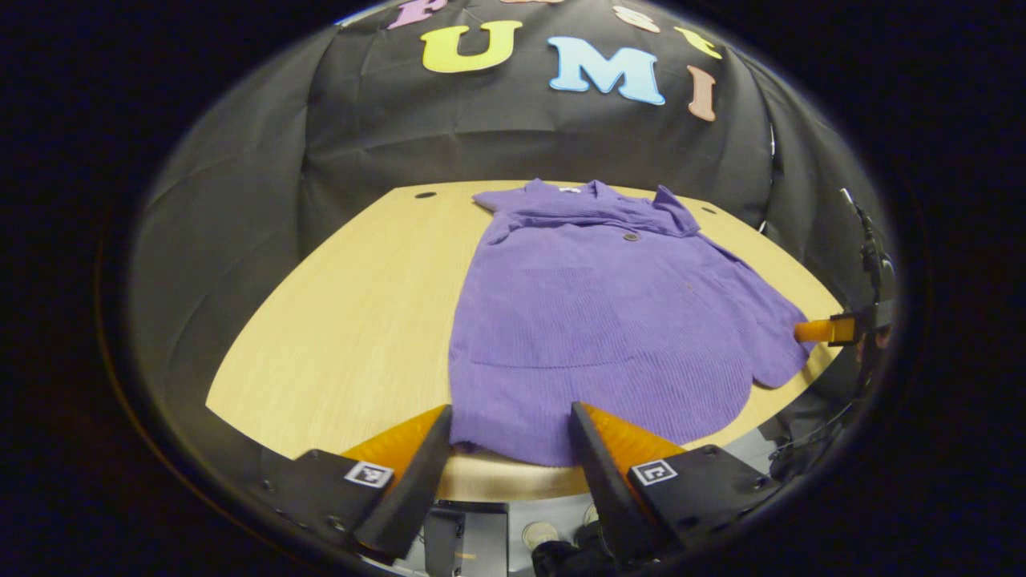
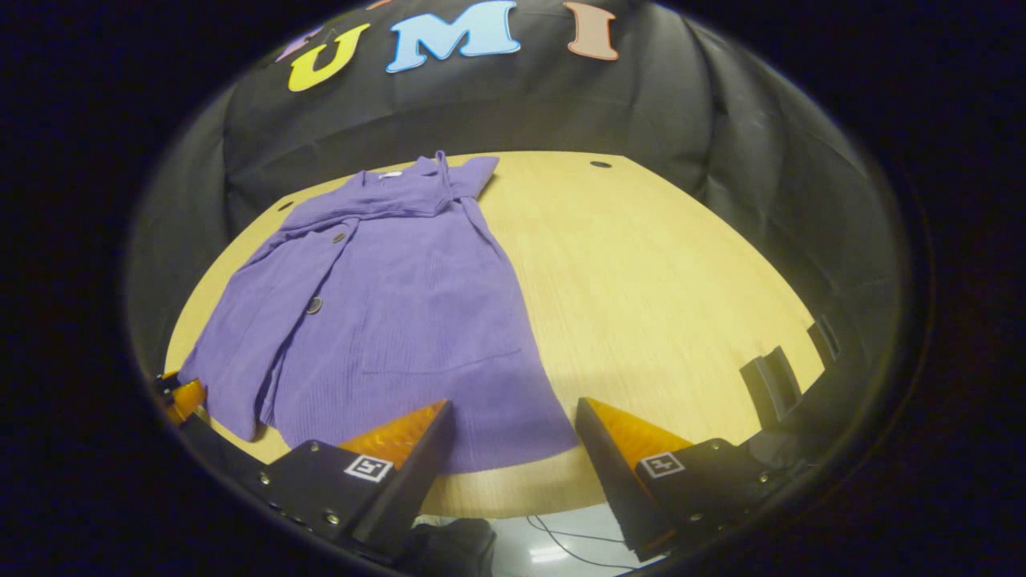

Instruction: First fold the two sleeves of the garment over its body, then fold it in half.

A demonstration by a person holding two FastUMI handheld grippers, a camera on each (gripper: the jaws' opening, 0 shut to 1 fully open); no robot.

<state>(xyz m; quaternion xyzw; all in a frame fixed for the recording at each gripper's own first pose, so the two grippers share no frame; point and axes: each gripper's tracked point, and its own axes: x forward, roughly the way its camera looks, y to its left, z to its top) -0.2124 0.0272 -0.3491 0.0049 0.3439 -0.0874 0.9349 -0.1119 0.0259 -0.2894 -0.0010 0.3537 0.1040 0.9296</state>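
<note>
A purple button-up garment [image 1: 609, 320] lies flat on the wooden table [image 1: 353, 320], collar far and hem near me. Folded fabric runs across its top by the collar. My left gripper [image 1: 510, 410] is open at the near table edge, its fingers standing either side of the hem's left part without touching it. In the right gripper view the garment [image 2: 385, 320] fills the table's [image 2: 641, 280] left half. My right gripper [image 2: 513, 403] is open over the hem's right corner. The other gripper's tip [image 2: 186, 398] shows at the garment's left edge, and likewise the right one's tip [image 1: 826, 330] at its right edge.
Black cloth walls close in behind and beside the table. Bare wood lies left of the garment in the left gripper view and right of it in the right gripper view. Dark brackets [image 2: 769, 385] sit at the table's right rim. Cables [image 2: 561, 549] lie on the floor below.
</note>
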